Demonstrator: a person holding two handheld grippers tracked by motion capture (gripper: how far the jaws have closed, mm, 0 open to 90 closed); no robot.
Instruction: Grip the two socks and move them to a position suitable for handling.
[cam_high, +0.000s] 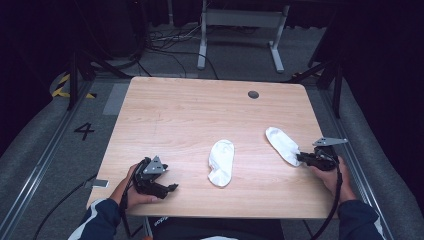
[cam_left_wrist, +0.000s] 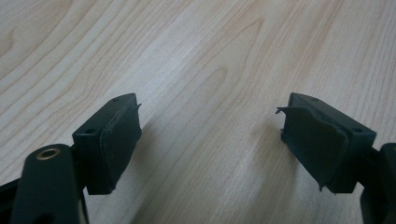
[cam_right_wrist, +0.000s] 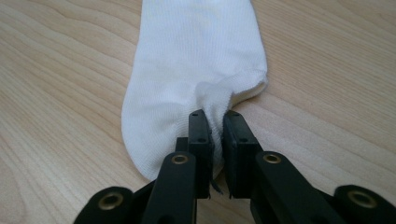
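numeral 4 (cam_high: 84, 131), floor mat (cam_high: 60, 150) (left)

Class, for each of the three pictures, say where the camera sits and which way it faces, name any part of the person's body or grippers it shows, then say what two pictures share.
High view: above the person's side, facing forward and down on the table; shows both forearms, left gripper, right gripper, two white socks.
Left gripper view: rides the left gripper, looking along its open jaws at bare wood.
Right gripper view: rides the right gripper, jaws shut on the right sock.
Shared: the high view shows that pinched right sock too.
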